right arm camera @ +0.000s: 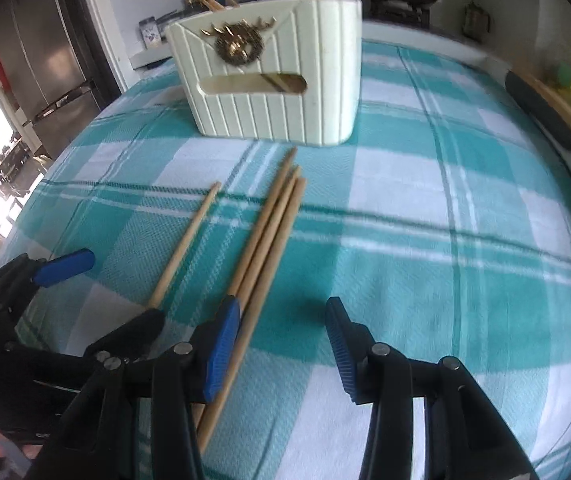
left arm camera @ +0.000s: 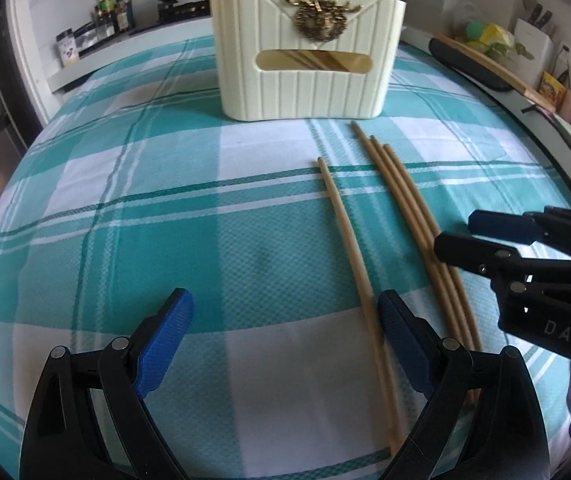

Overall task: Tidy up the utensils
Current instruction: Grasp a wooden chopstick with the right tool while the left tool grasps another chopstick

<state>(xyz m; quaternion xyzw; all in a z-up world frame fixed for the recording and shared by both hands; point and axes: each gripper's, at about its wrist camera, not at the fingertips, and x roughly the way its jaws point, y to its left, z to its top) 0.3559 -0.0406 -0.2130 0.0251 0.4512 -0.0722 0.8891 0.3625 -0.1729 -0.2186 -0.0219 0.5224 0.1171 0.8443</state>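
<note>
Two wide-open, empty grippers, left gripper (left arm camera: 285,344) and right gripper (right arm camera: 283,344), above loose chopsticks (left arm camera: 405,208).

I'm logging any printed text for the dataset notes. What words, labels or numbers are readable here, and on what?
"DAS": pale letters on the black body of the right gripper, seen from the left wrist view; it may run on past the frame edge.
Jars and bottles on the back shelf: labels too small and blurred to read.
Cream holder: gold emblem only, no lettering.
</note>
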